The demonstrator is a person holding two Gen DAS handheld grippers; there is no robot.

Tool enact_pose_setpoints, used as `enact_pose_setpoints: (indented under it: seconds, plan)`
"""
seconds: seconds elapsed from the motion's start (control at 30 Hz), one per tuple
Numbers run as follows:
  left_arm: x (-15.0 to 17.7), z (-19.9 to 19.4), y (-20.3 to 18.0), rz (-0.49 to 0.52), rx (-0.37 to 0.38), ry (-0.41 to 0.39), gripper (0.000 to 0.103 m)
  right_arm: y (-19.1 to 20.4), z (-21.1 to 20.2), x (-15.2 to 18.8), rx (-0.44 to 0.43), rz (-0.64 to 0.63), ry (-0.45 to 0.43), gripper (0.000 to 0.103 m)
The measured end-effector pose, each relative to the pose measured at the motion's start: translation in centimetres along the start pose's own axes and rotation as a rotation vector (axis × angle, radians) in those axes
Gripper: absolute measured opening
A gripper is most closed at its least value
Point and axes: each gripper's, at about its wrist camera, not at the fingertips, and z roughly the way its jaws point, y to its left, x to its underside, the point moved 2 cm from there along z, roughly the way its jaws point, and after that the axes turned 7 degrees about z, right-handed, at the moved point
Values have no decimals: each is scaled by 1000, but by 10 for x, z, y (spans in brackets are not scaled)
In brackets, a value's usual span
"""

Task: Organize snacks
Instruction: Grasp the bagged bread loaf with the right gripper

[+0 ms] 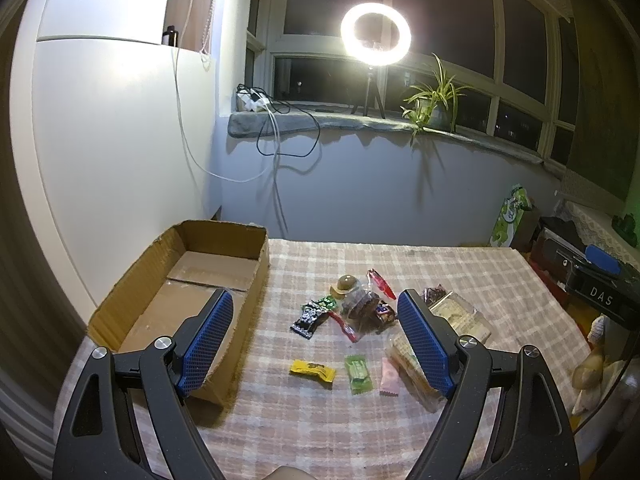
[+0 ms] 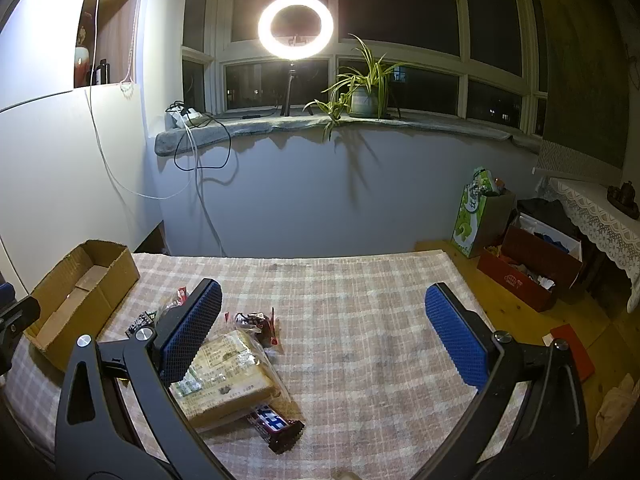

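Note:
Several snacks lie on the checked tablecloth (image 1: 360, 420): a yellow bar (image 1: 313, 369), a green candy (image 1: 359, 372), a pink candy (image 1: 389, 380), a black-and-green packet (image 1: 314, 314), a brown lidded cup (image 1: 346, 285) and a red wrapper (image 1: 382, 282). An open cardboard box (image 1: 192, 280) stands at the table's left. My left gripper (image 1: 316, 344) hangs open above the small candies, holding nothing. In the right wrist view a wrapped cake block (image 2: 228, 372) and a dark bar (image 2: 276, 426) lie under the left finger of my right gripper (image 2: 324, 336), which is open and holds nothing.
A ring light (image 1: 376, 34) on a tripod and a potted plant (image 1: 434, 100) stand on the windowsill with cables. Right of the table on the floor are a green bag (image 2: 474, 216), a red box (image 2: 532, 268) and a lace-covered stand (image 2: 596, 208).

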Motion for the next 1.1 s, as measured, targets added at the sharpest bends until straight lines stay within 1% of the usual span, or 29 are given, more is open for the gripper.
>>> enact_pose_setpoints:
  seconds: [0.23,0.33,0.4,0.43,0.5,0.6,0.67,0.73,0.8,0.87,0.9,0.97,1.1]
  plan:
    - [2,7,-2,-6,20,28,85,-5,2,5,4,0,12,103]
    - [7,14,-4,-16,50,57,85,-8,7,6,-7,0,30,103]
    - [10,20,-6,-22,79,83,85,-13,12,8,-31,6,57,103]
    - [13,23,-7,-26,97,100,85,-14,16,8,-48,8,69,103]
    - [19,30,-13,-29,141,137,85,-18,24,11,-126,18,118,103]
    - [26,38,-19,-63,224,192,84,-26,40,18,-273,44,233,103]
    - [30,44,-24,-83,269,221,83,-27,49,23,-348,57,305,103]
    - [34,48,-31,-85,301,235,83,-27,57,29,-398,58,358,103]
    - [39,53,-37,-104,345,261,83,-23,63,35,-431,51,389,103]
    - [44,58,-42,-137,409,293,80,-22,68,40,-456,31,425,103]
    - [46,61,-45,-145,428,305,79,-20,70,39,-461,23,433,103]
    - [49,65,-50,-156,455,326,73,-16,74,42,-479,-7,455,103]
    - [52,75,-59,-178,492,355,68,-6,86,42,-514,-31,521,103]
